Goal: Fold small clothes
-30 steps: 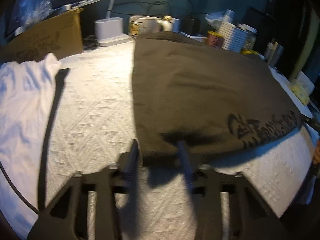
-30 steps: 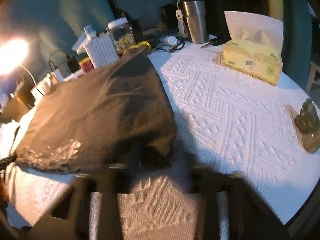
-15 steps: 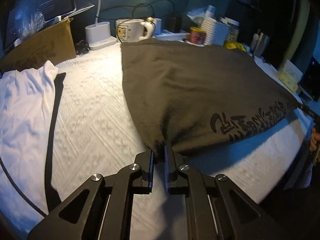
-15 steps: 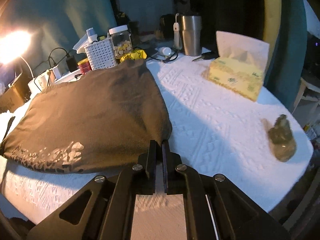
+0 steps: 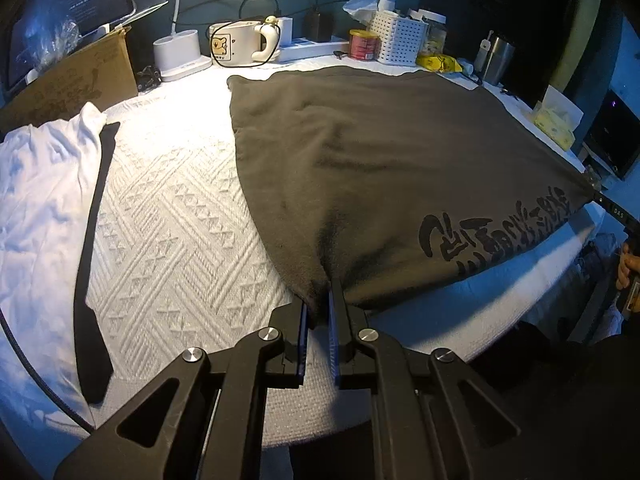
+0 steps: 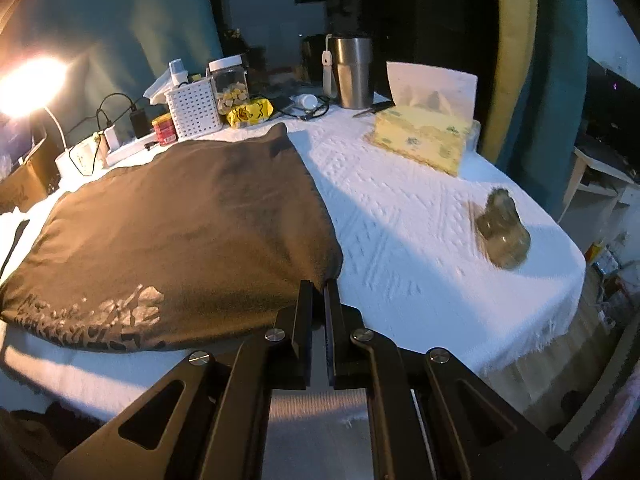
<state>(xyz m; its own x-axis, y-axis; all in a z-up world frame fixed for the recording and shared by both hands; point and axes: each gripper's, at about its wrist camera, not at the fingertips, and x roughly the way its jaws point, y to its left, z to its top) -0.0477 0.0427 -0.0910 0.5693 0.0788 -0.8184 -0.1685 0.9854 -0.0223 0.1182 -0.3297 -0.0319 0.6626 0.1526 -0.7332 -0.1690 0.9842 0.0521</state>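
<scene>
Item: dark olive-brown cloth garment with black printed lettering [image 5: 380,168], spread on white textured tablecloth [image 5: 180,240], near hem lifted off it.

Left gripper [image 5: 318,312]: jaws narrow, clamped on near hem corner left of lettering. Right gripper [image 6: 316,300]: jaws narrow, pinching opposite hem corner.

Risk: thin pinch at each edge; uneven pull likely slips fabric free or skews fold.

Left view only: white garment [image 5: 36,200], black strap [image 5: 94,248] left of dark garment. Right view only: yellow tissue box [image 6: 420,140], small blurred brownish object [image 6: 502,236] right of it.
</scene>
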